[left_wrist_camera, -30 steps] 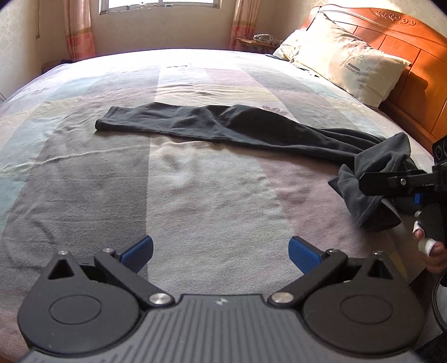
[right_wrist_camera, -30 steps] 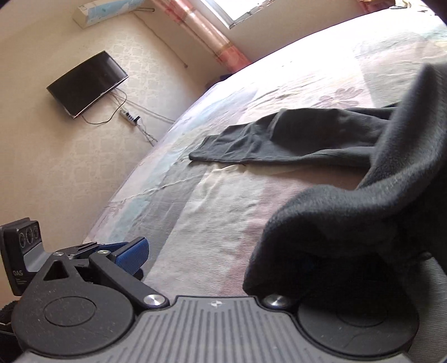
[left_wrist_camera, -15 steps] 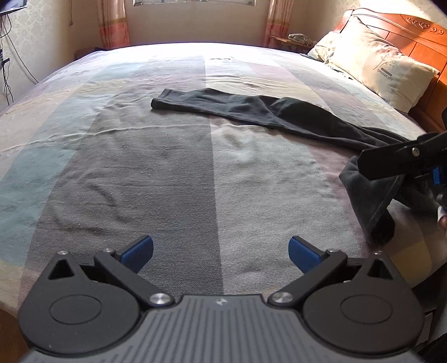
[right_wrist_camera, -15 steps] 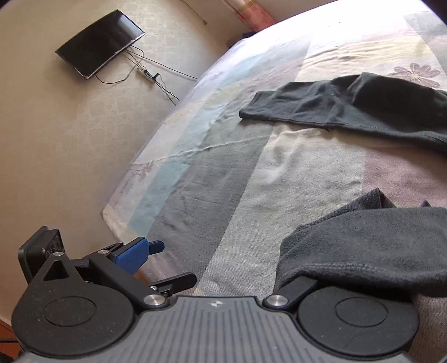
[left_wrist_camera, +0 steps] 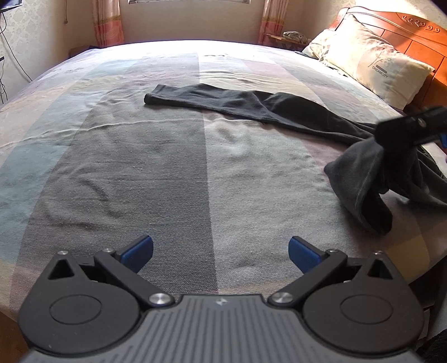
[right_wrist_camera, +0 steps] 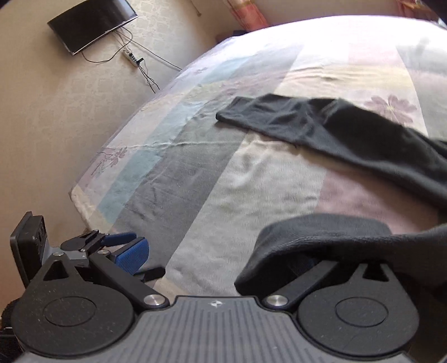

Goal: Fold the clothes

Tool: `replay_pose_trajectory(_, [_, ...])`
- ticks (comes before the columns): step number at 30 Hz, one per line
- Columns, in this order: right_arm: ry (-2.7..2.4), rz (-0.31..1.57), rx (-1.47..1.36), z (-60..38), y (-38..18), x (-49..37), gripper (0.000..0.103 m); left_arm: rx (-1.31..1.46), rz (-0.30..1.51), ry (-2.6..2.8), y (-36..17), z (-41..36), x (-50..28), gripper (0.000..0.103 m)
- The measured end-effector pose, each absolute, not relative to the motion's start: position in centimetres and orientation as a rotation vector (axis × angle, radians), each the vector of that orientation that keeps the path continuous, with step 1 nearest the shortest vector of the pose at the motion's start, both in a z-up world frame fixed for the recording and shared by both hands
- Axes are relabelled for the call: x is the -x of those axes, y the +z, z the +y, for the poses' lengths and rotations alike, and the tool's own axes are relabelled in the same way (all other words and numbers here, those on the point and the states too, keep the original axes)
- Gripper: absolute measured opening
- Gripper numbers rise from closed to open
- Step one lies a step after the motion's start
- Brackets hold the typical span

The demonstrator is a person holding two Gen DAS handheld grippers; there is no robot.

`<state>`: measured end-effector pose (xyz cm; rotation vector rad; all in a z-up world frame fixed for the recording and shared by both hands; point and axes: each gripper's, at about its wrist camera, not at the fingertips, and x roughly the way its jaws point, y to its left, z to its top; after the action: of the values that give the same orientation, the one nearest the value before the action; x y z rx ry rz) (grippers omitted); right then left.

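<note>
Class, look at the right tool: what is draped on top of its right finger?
A fold of the dark grey garment lies over the right tool, hiding that finger's blue pad. The opposite pad shows bare. Whether cloth is pinched cannot be seen.

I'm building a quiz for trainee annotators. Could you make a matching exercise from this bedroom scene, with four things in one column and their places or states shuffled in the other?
1. left gripper
2. dark trousers
3. pillow
4. television

A. mounted on the wall
B. open, holding nothing
C. leaning against the wooden headboard
D. stretched across the bed

Pairs: 1-B, 2-D, 3-C, 4-A
</note>
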<state>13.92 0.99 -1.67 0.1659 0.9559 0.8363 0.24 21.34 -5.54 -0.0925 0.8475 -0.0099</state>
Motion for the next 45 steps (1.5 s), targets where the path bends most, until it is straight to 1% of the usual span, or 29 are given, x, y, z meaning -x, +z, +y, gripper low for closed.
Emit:
replay_pose_trajectory(2, [0.833,0.923,-0.127,2.0,-1.2,-15.7,0.103,0.094,0.850,-0.019,-5.6,21.2,-0.1,0.102])
replay_pose_trajectory(6, [0.767,0.913,-0.099,3.3,-2.0,-20.6,0.103,0.099,0.858,-0.019,-5.6,20.9,0.0,0.102])
replay_pose_trajectory(10, [0.729,0.994,-0.120,3.3,-4.3,-24.4,0.103,0.107,0.868,-0.020,-5.7,20.8,0.0,0.102])
replay_pose_trajectory(12, [0.709,1.034,-0.156,2.6,-5.0,-25.0,0.103,0.103,0.870,-0.021,-5.8,20.6,0.0,0.102])
replay_pose_trajectory(14, [0.748,1.051,-0.190,1.7,-4.8,-24.4,0.103,0.100,0.872,-0.025,-5.8,20.5,-0.1,0.102])
replay_pose_trajectory(17, [0.818,1.031,-0.228,-0.5,-3.1,-22.0,0.103,0.086,0.877,-0.036,-5.7,20.0,-0.6,0.102])
replay_pose_trajectory(21, [0.859,0.977,-0.188,-4.2,-0.9,-17.5,0.103,0.064,0.869,-0.088,-5.3,18.7,-1.5,0.102])
replay_pose_trajectory(24, [0.808,0.946,-0.144,-7.0,-0.6,-14.3,0.103,0.041,0.859,-0.158,-4.9,16.9,-2.8,0.102])
replay_pose_trajectory(27, [0.730,0.930,-0.148,-10.0,-1.1,-11.4,0.103,0.030,0.857,-0.224,-5.0,14.8,-4.6,0.102])
replay_pose_trajectory(30, [0.664,0.929,-0.218,-12.7,-2.1,-9.4,0.103,0.018,0.869,-0.243,-5.4,12.6,-6.9,0.102])
replay_pose_trajectory(34, [0.600,0.894,-0.313,-15.3,-2.8,-7.4,0.103,-0.113,0.849,-0.177,-6.2,9.0,-9.9,0.102])
replay_pose_trajectory(40, [0.561,0.864,-0.385,-17.4,-3.2,-6.6,0.103,-0.051,0.880,-0.174,-7.4,6.3,-13.5,0.102])
replay_pose_trajectory(42, [0.558,0.861,-0.390,-17.8,-3.3,-6.6,0.103,-0.047,0.858,-0.194,-7.5,5.6,-13.5,0.102])
replay_pose_trajectory(45, [0.554,0.857,-0.402,-18.3,-3.7,-6.8,0.103,-0.155,0.841,-0.165,-8.1,4.3,-14.1,0.102])
